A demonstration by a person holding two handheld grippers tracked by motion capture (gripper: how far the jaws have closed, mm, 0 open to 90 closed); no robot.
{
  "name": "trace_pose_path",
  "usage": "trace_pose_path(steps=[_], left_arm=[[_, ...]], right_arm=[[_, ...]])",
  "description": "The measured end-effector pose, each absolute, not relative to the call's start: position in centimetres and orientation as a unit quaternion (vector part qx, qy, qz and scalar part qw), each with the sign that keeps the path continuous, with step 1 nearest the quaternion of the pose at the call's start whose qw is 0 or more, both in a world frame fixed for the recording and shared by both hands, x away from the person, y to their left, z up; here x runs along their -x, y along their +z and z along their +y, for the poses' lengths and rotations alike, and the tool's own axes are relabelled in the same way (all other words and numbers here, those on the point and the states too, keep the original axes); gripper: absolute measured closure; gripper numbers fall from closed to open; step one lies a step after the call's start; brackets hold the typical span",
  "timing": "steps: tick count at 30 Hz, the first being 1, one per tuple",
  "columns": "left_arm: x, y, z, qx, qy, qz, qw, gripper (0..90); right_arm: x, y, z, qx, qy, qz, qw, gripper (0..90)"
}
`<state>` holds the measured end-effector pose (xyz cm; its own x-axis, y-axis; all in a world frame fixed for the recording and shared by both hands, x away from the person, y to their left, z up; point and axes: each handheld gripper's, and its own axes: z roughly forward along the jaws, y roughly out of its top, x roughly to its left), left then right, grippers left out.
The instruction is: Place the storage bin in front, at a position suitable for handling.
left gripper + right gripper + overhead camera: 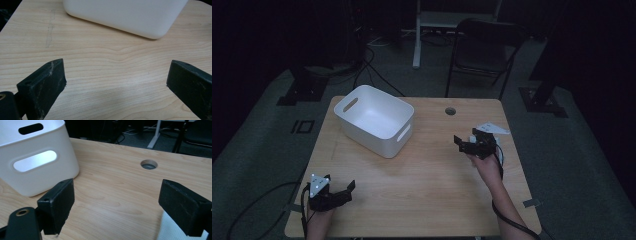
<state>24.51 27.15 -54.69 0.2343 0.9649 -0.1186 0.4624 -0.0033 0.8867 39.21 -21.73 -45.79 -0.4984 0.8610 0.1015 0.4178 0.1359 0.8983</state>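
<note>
1. Our right gripper [115, 207] has its 2 jaws spread wide with nothing between them; bare table [117, 185] lies in the gap.
2. Just under and beside its far jaw sits a white cloth [166, 228], partly hidden. We judge this the thing to pick up. A closing pinch from here could miss it or catch only an edge, since the cloth lies off to the side of the gap.
3. Our left gripper [116, 80] is likewise released and empty, low over the wood.
4. Ahead of both jaw pairs stands the bin [32, 167], empty as far as we can see. It looks light; a sweep toward it could knock a wall and shove it.
5. A hole [149, 164] in the table lies beyond the right jaws; dragged cloth might snag there.
</note>
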Motion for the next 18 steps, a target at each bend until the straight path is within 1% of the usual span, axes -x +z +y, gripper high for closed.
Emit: trace_pose_path(steps=[18], left_arm=[[-24.4, -54.7, 26.8, -0.652, 0.281, 0.545, 0.445, 2.1]], right_arm=[[-41.3, -44.8, -17.4, -0.413, 0.487, 0.74, 0.212, 13.0]])
